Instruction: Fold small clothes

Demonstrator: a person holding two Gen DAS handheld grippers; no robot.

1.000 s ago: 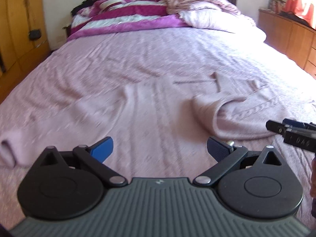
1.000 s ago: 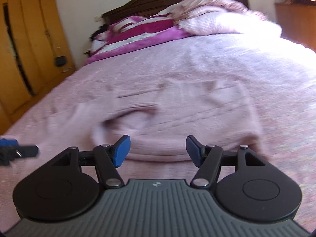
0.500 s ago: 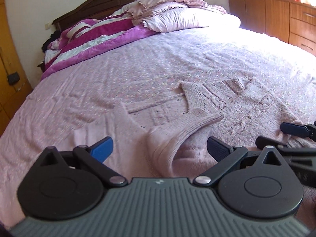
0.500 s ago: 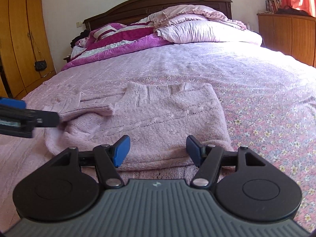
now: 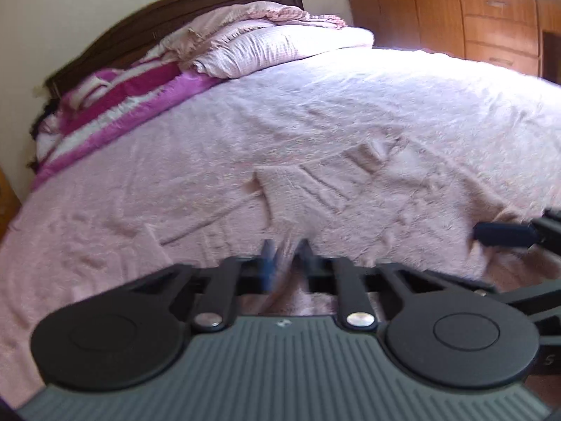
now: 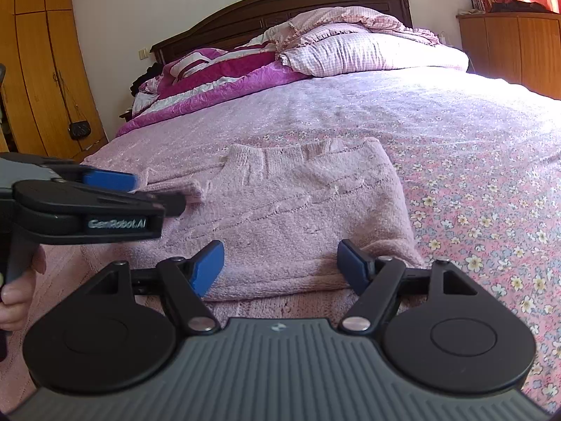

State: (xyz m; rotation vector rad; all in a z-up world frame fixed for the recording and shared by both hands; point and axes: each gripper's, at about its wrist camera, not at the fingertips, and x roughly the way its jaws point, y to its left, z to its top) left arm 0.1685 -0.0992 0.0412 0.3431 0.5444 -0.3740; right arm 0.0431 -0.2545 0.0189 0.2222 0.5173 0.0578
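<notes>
Left wrist view: left hand-held gripper (image 5: 285, 258) pinched tight on a fold of the pink knitted sweater (image 6: 298, 210), lying on the bed (image 6: 455, 133). Right hand-held gripper (image 6: 280, 266) spread wide at the sweater's near hem.

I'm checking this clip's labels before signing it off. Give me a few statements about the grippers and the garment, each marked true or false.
1. The right gripper is open. True.
2. The left gripper is wide open. False: its fingers stand close together, pinching a fold of the pink sweater.
3. The sweater hangs from the wooden wardrobe. False: it lies on the bed.
4. A small black bag hangs on the wardrobe. True.
5. The sweater's right half is folded over its body, with a straight folded edge. True.
</notes>
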